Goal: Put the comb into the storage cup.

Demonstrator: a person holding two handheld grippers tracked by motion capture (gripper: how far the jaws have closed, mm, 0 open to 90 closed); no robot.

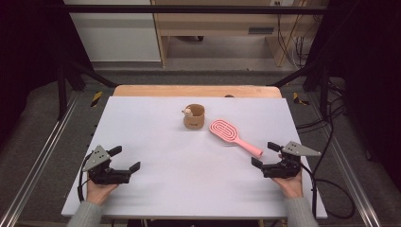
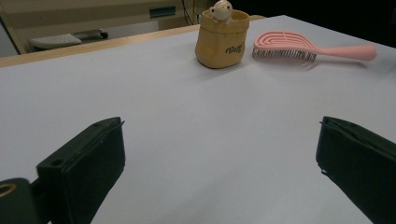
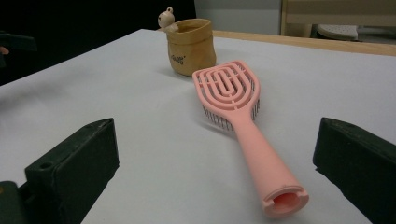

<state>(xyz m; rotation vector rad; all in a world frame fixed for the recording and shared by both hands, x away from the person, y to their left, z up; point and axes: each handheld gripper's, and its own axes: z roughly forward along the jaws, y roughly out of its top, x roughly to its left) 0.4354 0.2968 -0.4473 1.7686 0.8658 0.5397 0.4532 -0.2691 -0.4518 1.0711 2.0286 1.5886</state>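
A white tabletop carries everything here, with a strip of bare wood showing along its far edge. Two things lie directly on it. A small tan pot with a little pale figure perched on its rim stands upright at about twelve o'clock from the table's middle. Just beside it, toward two o'clock, a pink hairbrush lies bristles down, its vented head nearest the pot and its handle pointing toward four o'clock.

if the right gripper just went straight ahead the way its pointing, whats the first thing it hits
Most likely the pink hairbrush: its handle end lies just ahead between the open jaws of the right gripper. The tan pot stands farther back.
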